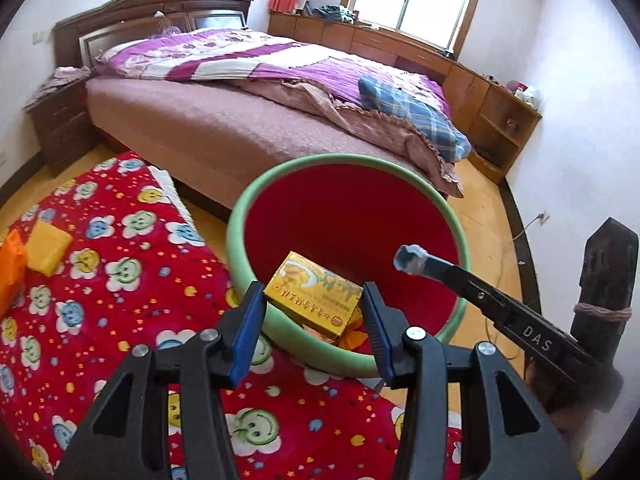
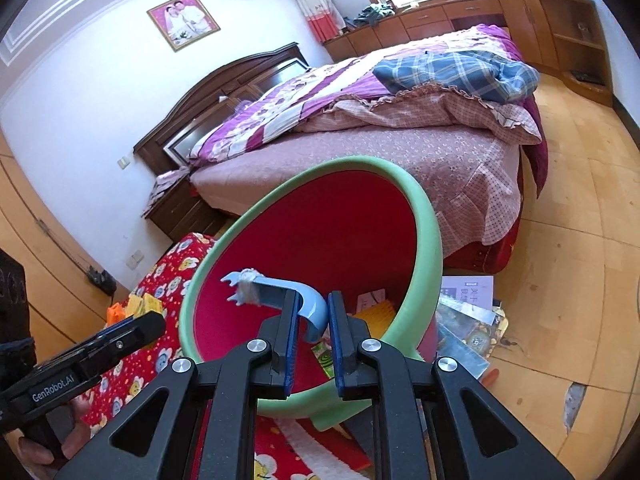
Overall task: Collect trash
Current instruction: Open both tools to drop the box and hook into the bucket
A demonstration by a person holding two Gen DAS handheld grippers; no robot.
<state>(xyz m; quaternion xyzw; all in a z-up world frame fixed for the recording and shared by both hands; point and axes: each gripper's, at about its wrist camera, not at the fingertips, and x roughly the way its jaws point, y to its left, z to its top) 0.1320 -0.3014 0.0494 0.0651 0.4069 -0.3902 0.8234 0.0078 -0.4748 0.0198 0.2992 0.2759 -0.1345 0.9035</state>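
A tilted trash bin, red inside with a pale green rim (image 1: pixel 240 216), stands between the bed and a red blanket. My left gripper (image 1: pixel 312 320) is shut on a yellow printed carton (image 1: pixel 316 296), which hangs over the bin's near rim. From the right, my right gripper (image 1: pixel 460 278) reaches over the bin mouth. In the right wrist view that right gripper (image 2: pixel 314 320) is shut on a curved light-blue plastic piece (image 2: pixel 276 288) with tape around its end, above the bin rim (image 2: pixel 432 216). The left gripper (image 2: pixel 148 326) shows at lower left.
A red smiley-flower blanket (image 1: pixel 120 264) carries a yellow block (image 1: pixel 48 246) and an orange item (image 1: pixel 10 272). Leaflets (image 2: pixel 468 312) lie on the wooden floor right of the bin. The bed (image 1: pixel 224 120) stands close behind. Some trash (image 2: pixel 376 312) lies inside the bin.
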